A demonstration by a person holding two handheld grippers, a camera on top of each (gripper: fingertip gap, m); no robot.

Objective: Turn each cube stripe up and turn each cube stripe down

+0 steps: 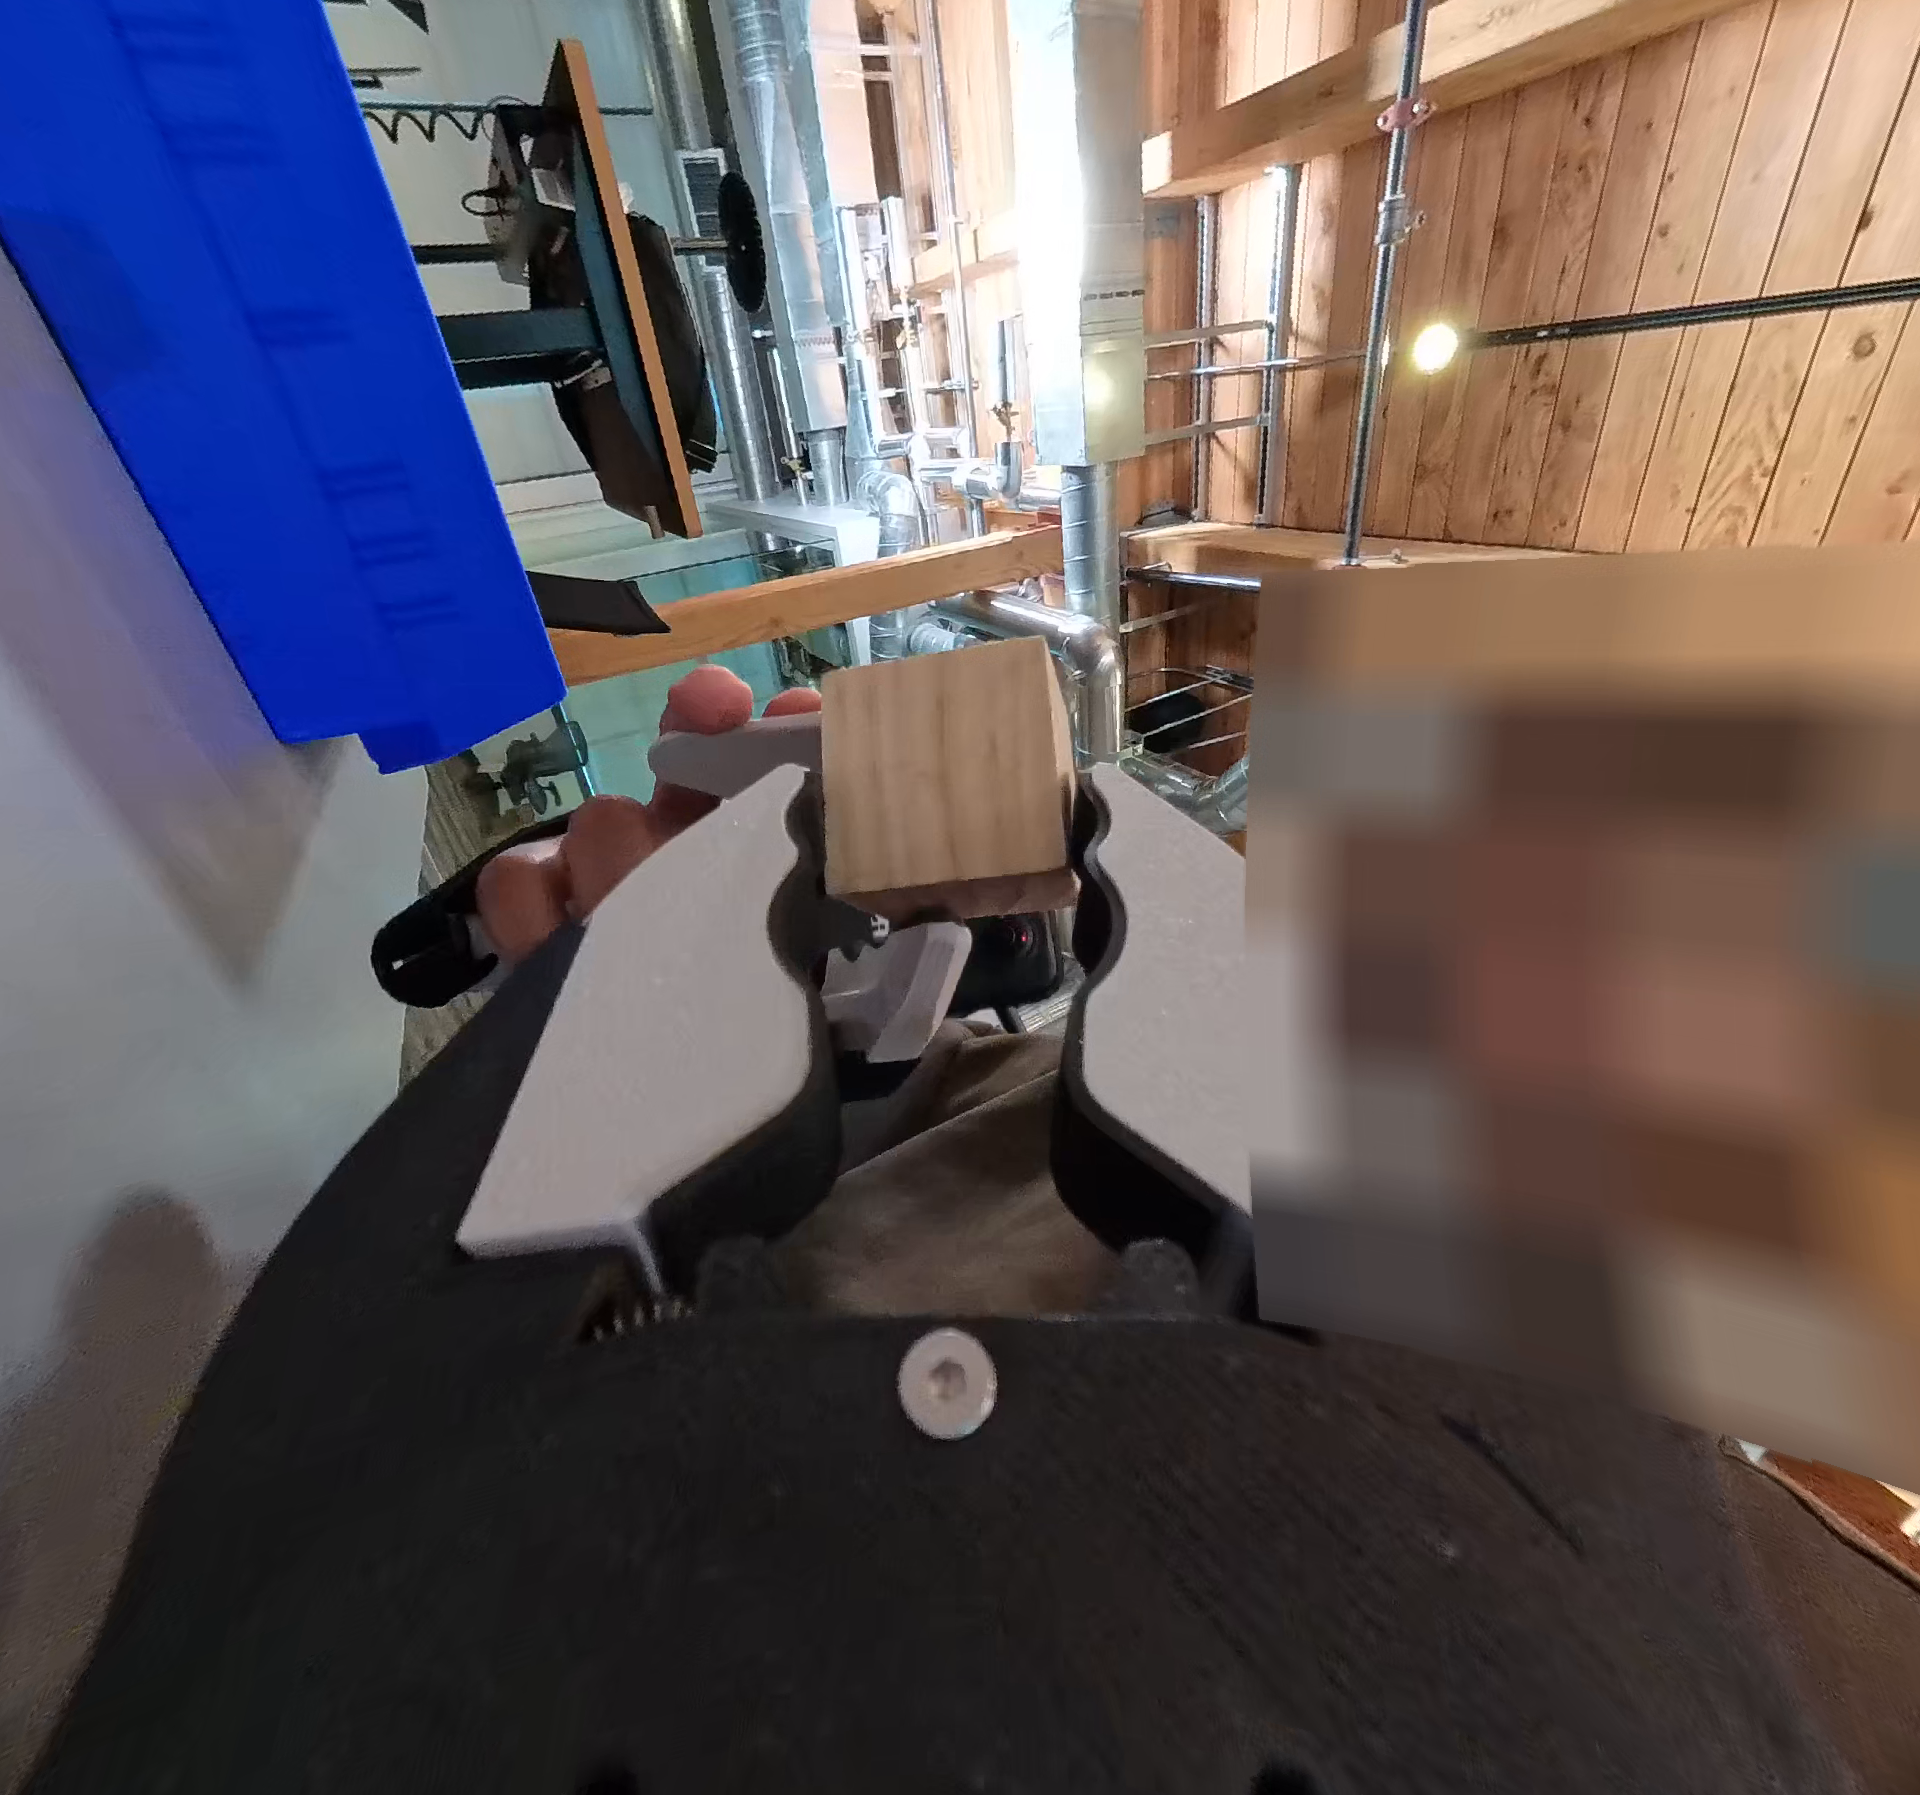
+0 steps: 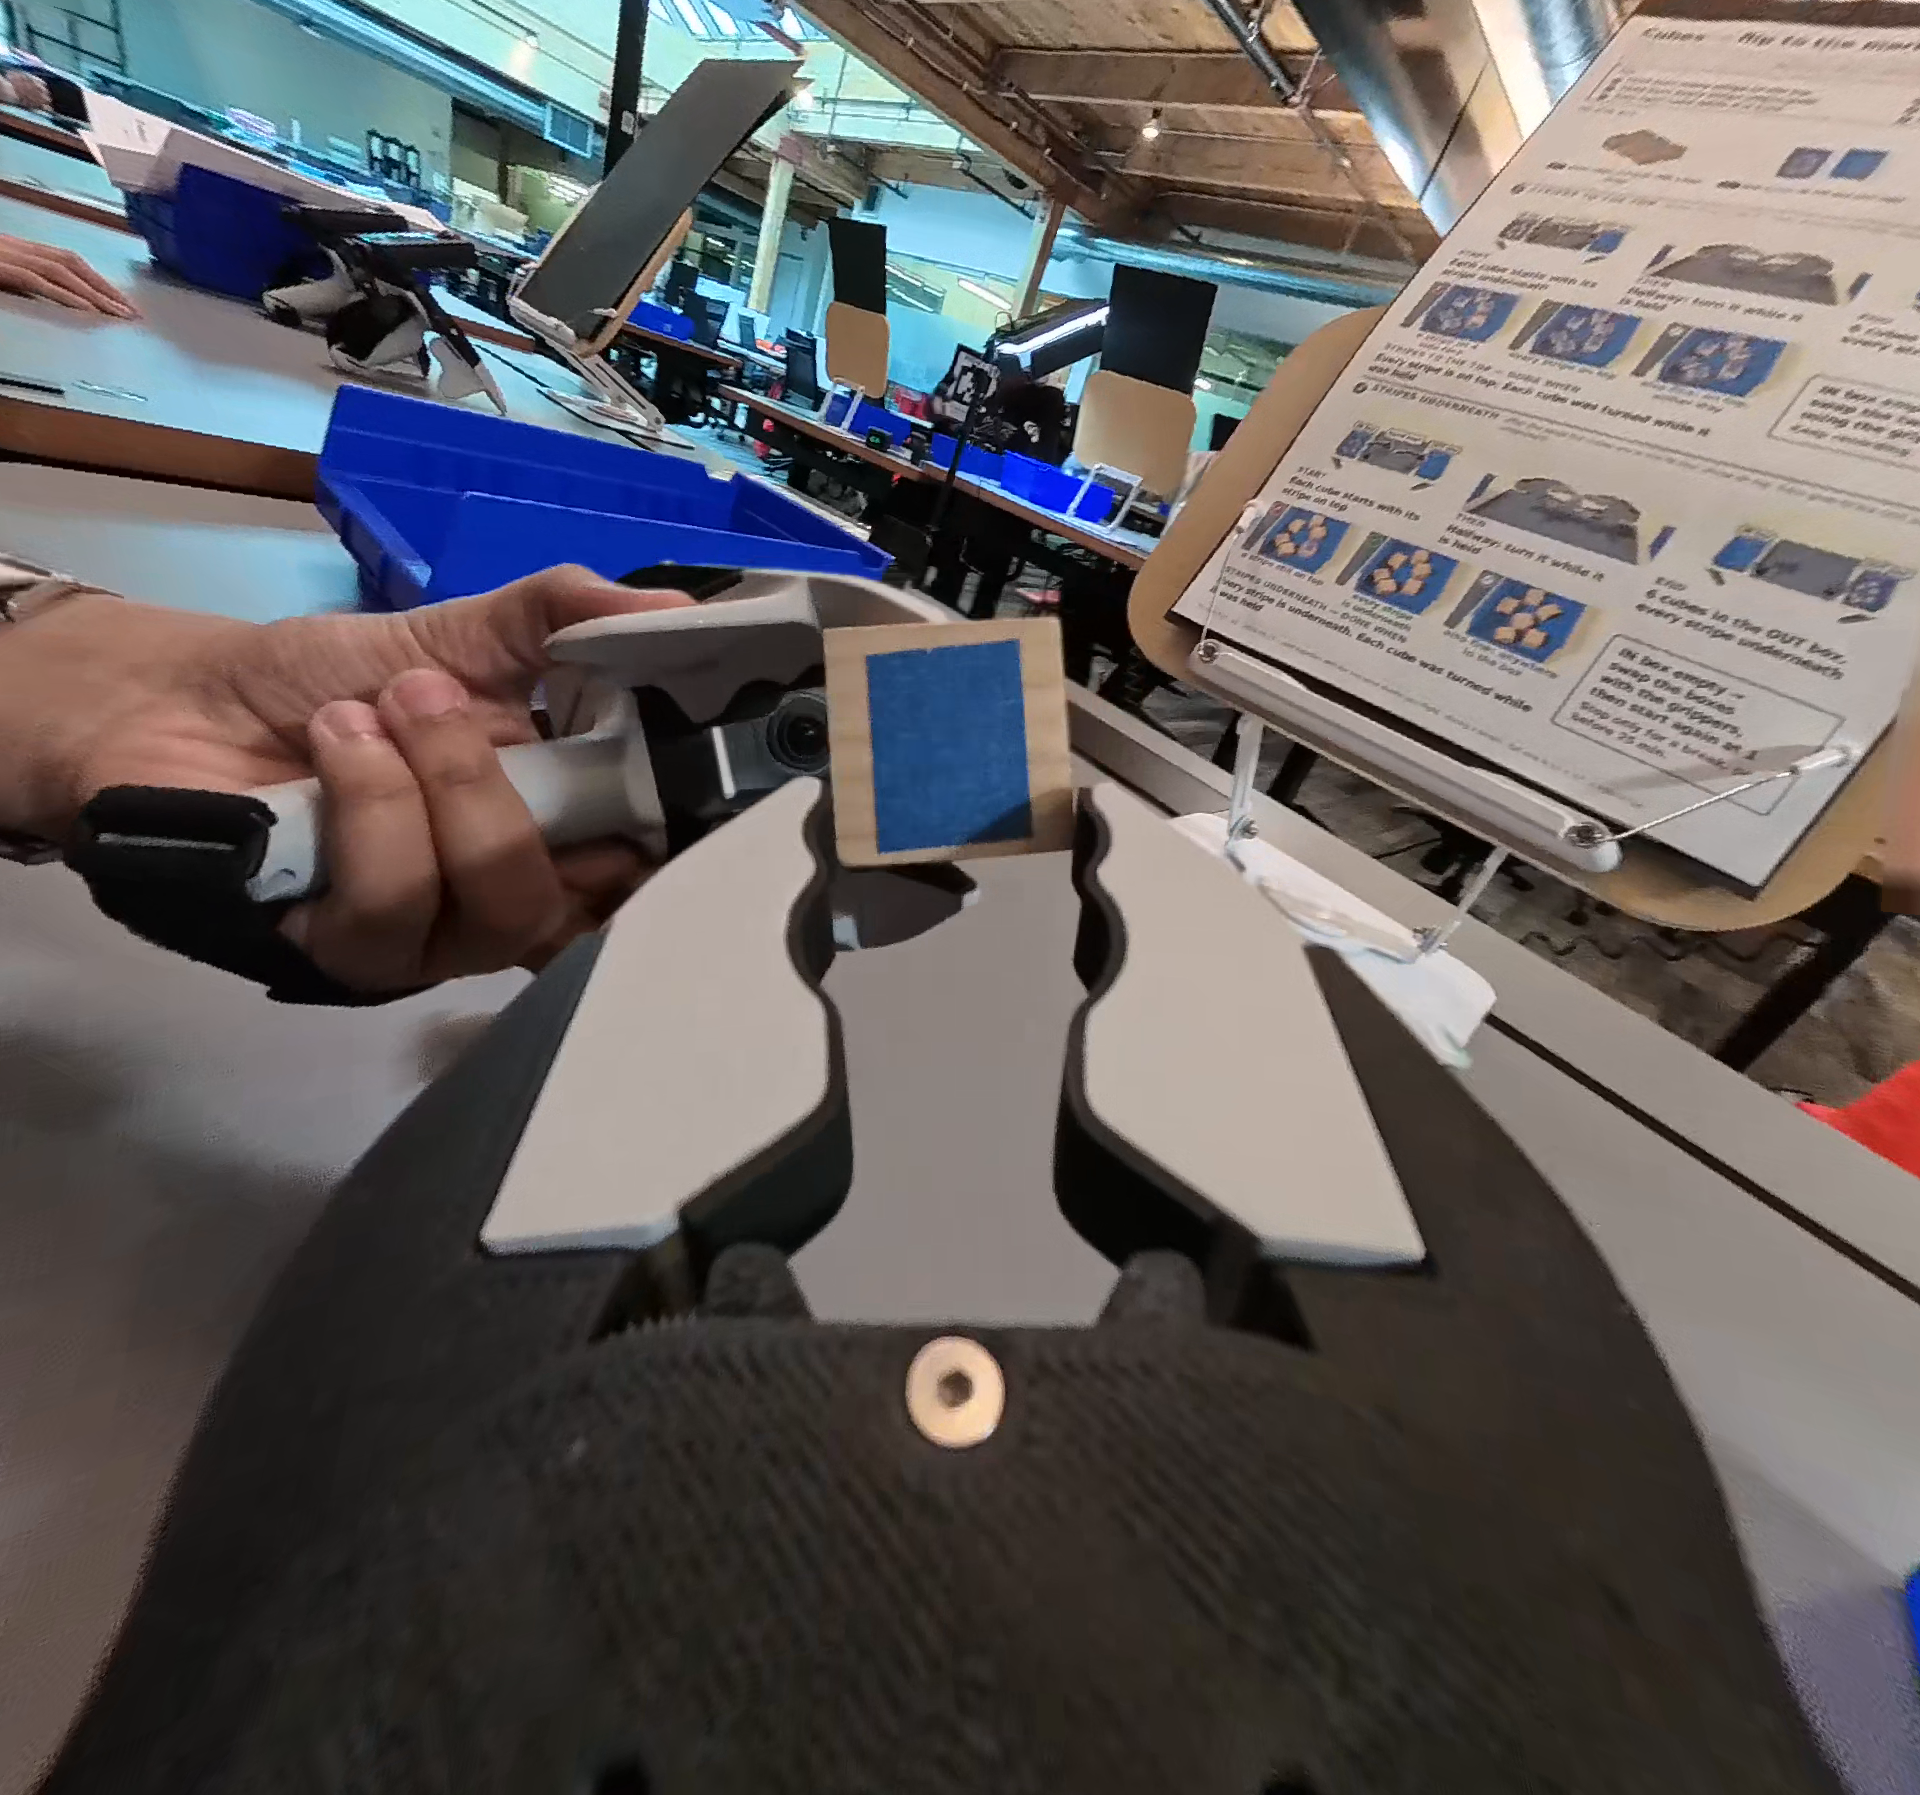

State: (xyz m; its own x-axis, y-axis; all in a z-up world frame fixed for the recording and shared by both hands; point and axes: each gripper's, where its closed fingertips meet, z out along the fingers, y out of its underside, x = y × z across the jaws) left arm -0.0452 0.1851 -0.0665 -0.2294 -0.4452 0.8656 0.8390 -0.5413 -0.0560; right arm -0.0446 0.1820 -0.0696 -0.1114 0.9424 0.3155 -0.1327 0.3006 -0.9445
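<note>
A wooden cube [image 1: 945,769] is held in the air between both grippers. My left gripper [image 1: 945,815] is shut on its two sides, and this view shows only plain wood faces. My right gripper [image 2: 951,810] is shut on the same cube [image 2: 951,737], whose blue stripe face points at the right camera. In the right wrist view the left gripper's fingers [image 2: 727,618] sit above and below the cube, and a hand [image 2: 364,737] holds its handle. In the left wrist view a finger [image 1: 727,753] of the right gripper reaches the cube from behind.
A blue bin [image 2: 582,509] stands on the grey table [image 2: 208,1070] to the left; it also shows in the left wrist view [image 1: 260,343]. An instruction sheet on a stand [image 2: 1610,457] is at the right. Another person's hand [image 2: 62,275] rests on a farther table.
</note>
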